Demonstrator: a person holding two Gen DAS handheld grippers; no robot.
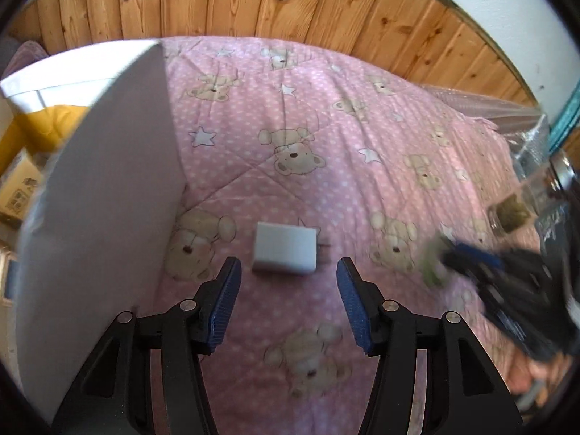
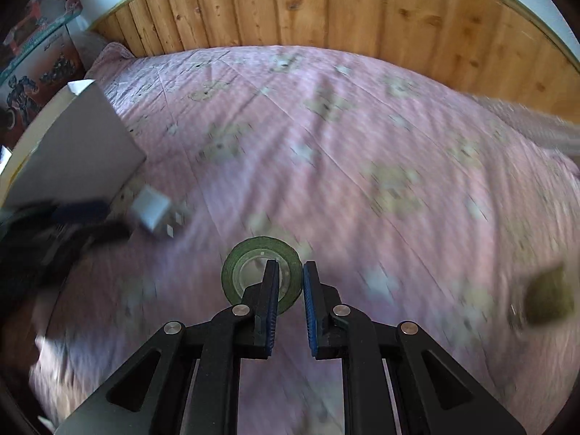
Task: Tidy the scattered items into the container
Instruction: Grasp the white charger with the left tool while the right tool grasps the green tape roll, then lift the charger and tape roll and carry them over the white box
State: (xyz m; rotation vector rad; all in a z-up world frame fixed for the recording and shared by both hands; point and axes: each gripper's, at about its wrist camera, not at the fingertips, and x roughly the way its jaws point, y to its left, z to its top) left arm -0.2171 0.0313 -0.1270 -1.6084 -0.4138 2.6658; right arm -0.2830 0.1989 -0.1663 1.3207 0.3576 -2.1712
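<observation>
A white plug-in charger lies on the pink bear-print quilt, just ahead of my open left gripper and between its blue pads. The white box container stands close on the left. In the right wrist view my right gripper is shut on the rim of a green tape roll, one finger inside the ring. The charger and the box show at the left there. In the left wrist view the right gripper is blurred at the right with the green roll.
A small jar with dark green contents lies at the right on the quilt, and shows blurred in the right wrist view. A wooden plank wall runs behind the bed. Toy boxes stand at the far left.
</observation>
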